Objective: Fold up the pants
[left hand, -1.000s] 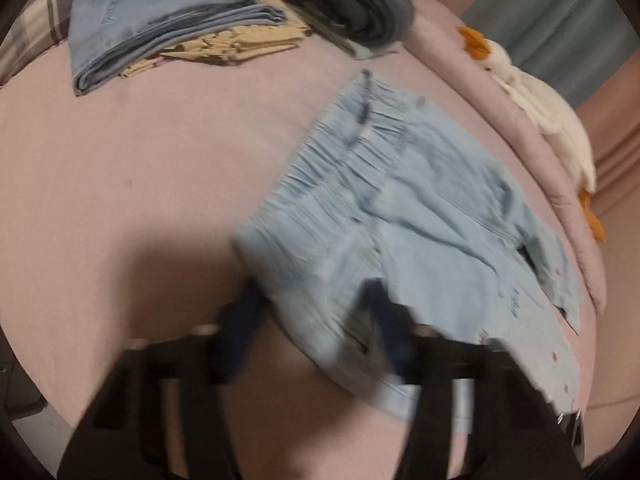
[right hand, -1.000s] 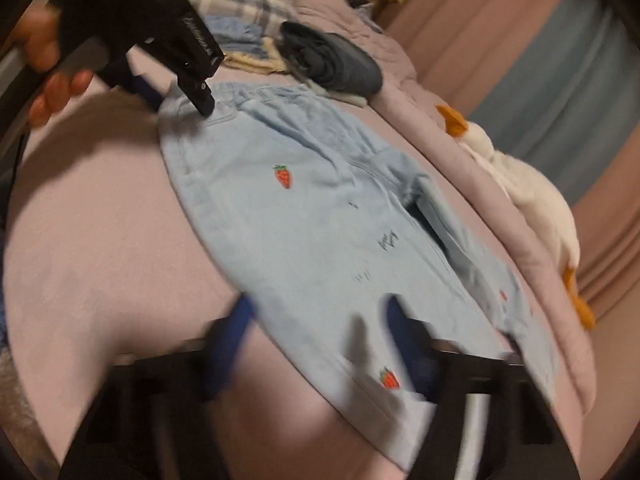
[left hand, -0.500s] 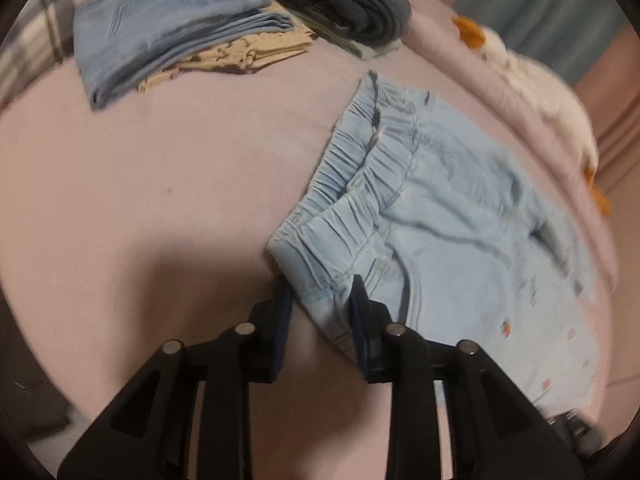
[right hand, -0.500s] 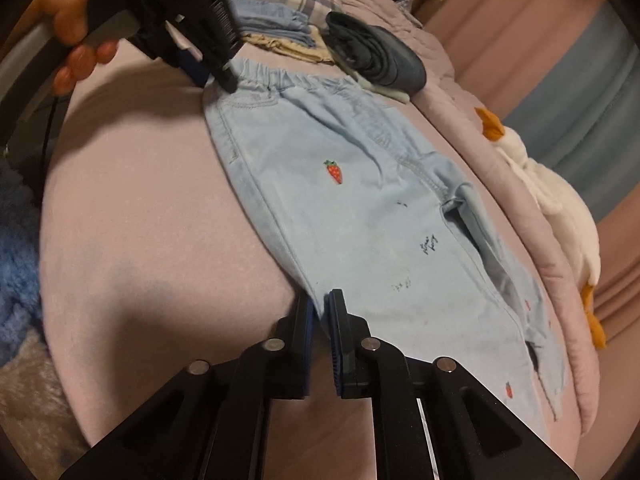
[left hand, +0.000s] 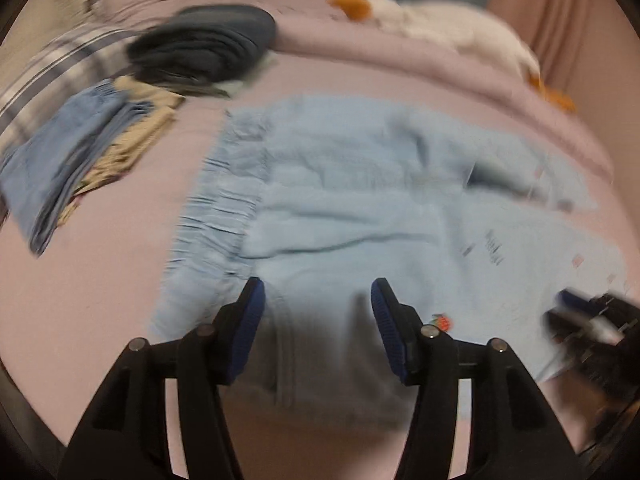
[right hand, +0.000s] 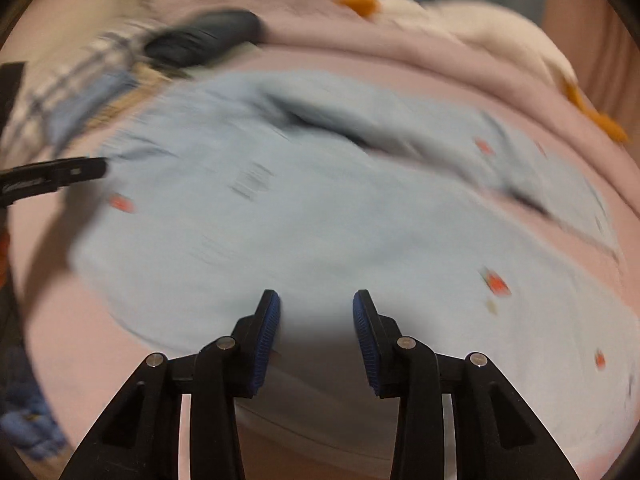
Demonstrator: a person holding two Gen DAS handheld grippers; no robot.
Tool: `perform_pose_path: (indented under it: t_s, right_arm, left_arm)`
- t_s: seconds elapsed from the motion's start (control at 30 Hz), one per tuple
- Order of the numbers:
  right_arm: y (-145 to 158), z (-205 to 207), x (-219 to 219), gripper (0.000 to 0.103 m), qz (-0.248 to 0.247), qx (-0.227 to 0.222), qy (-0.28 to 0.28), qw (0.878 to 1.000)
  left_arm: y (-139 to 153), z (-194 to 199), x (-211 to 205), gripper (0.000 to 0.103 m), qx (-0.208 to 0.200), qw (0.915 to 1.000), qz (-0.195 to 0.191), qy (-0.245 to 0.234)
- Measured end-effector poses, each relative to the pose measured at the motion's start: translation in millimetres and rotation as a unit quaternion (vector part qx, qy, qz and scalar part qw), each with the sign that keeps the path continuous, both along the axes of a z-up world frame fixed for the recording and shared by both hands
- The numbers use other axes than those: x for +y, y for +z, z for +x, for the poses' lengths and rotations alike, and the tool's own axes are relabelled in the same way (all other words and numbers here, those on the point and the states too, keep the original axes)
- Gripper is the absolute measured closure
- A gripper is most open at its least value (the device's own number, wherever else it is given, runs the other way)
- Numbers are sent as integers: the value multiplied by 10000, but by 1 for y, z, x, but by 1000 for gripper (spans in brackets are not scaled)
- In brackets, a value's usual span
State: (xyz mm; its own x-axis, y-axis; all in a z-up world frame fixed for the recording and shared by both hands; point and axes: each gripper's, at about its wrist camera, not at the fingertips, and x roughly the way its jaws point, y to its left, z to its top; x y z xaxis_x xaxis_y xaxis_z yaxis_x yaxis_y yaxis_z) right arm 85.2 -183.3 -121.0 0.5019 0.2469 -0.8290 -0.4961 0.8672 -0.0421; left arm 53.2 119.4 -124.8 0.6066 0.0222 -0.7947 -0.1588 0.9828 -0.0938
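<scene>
Light blue pants [left hand: 360, 200] with small red carrot marks lie spread on the pink bed, elastic waistband [left hand: 216, 208] to the left. Both views are motion-blurred. My left gripper [left hand: 318, 292] hangs open over the near edge by the waistband, nothing between its blue pads. In the right wrist view the pants [right hand: 320, 216] fill the middle and my right gripper [right hand: 316, 300] is open above the near leg edge. The left gripper's tip [right hand: 76, 172] shows at the left edge there, and the right gripper [left hand: 588, 320] appears blurred at the right of the left wrist view.
Folded blue and tan clothes [left hand: 80, 156] and a dark folded garment [left hand: 208, 44] sit at the back left. A white plush duck [left hand: 440, 20] lies on the rolled pink blanket [left hand: 400, 60] behind. Curtains hang beyond.
Both grippers were shut on the pants' near edge half a second ago; now both are open and swung to face across the bed. The pants lie flatter and wider.
</scene>
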Motion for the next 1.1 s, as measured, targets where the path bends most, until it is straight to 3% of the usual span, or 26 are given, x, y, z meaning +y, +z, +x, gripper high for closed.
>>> perform_pose_path:
  t_s: [0.07, 0.13, 0.17, 0.23, 0.3, 0.33, 0.37, 0.43, 0.57, 0.63, 0.73, 0.9, 1.03, 1.1]
  right_arm:
    - [2, -2, -24, 65, -84, -155, -110, 9998]
    - [1, -5, -58, 62, -538, -366, -379, 9972]
    - [2, -3, -80, 56, -493, -311, -552, 9968]
    - [5, 12, -127, 44, -424, -17, -1300, 9906]
    - [12, 27, -148, 44, -576, 91, -1861, 9808]
    - [19, 34, -149, 44, -629, 37, -1994, 9779]
    - [30, 45, -145, 44, -548, -103, -1949, 9792]
    - [46, 64, -124, 44, -142, -291, -1461, 9887]
    - [64, 116, -65, 44, 300, -484, -491, 9972]
    - [67, 148, -29, 44, 457, -469, 9, 9979]
    - [66, 187, 21, 44, 391, -500, 674, 9957]
    - [44, 244, 79, 43, 40, -236, 1179, 9927]
    - [15, 270, 82, 43, -268, 416, 1438, 9884]
    - [-3, 279, 79, 43, -400, 723, 1508, 9851]
  left_arm:
    - [-18, 2, 6, 47, 272, 9992, 295, 70]
    - [-19, -10, 24, 50, 3, 9999, -102, -32]
    - [-18, -15, 31, 57, -34, 9998, -174, -80]
    - [-13, -18, 38, 62, 6, 9995, -235, -208]
    - [-5, -13, 41, 65, -5, 9992, -335, -236]
    - [-4, -13, 41, 62, -44, 9990, -368, -231]
    - [1, -4, 46, 47, -103, 9992, -337, -208]
    - [15, 13, 48, 28, -408, 9992, -24, -32]
    - [26, 54, 63, 27, -603, 9981, -72, 101]
    - [24, 79, 72, 28, -472, 9987, -29, 189]
    - [17, 111, 86, 27, -297, 9991, -202, 235]
    - [0, 158, 111, 27, 39, 9976, -690, 94]
    - [-17, 179, 124, 29, 360, 9944, -988, -80]
    - [-17, 181, 125, 31, 315, 9945, -958, -278]
